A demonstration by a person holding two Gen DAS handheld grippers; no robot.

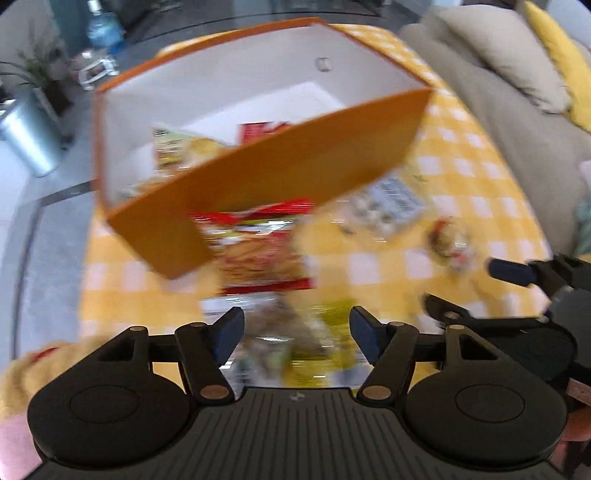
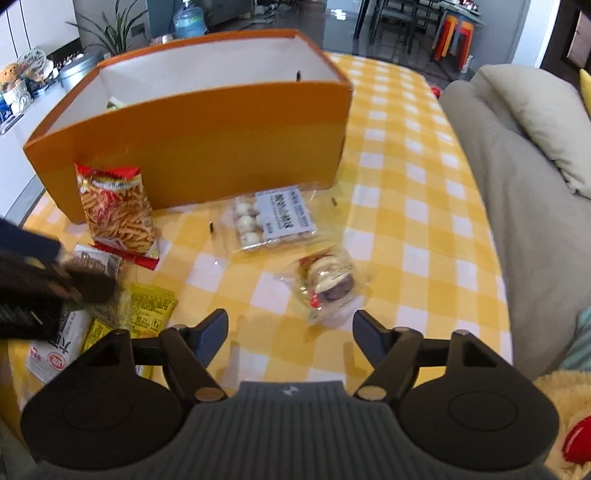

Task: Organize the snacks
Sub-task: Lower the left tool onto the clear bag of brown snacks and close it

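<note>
Black left gripper (image 1: 297, 332) and right gripper (image 2: 290, 338) both gape wide above the snack packets, gripping nothing.

A: How is the light?

B: Bright, even daylight in both views. It seems to come from the far side of the room, though I can't place a window for sure. The glossy floor (image 2: 343, 33) carries pale reflections, and soft shadows lie under the right gripper (image 2: 290, 332) on the checked cloth (image 2: 406, 206).

A: And sharpness?

B: The left wrist view is heavily smeared: the red snack bag (image 1: 258, 251) and the packets nearer the lens are streaked, their print unreadable. The right wrist view is crisper; only its left edge blurs.

A: Distortion?

B: Strong fisheye bending at the edges, with dark corners. The orange box (image 2: 207, 144) bows outward.
</note>
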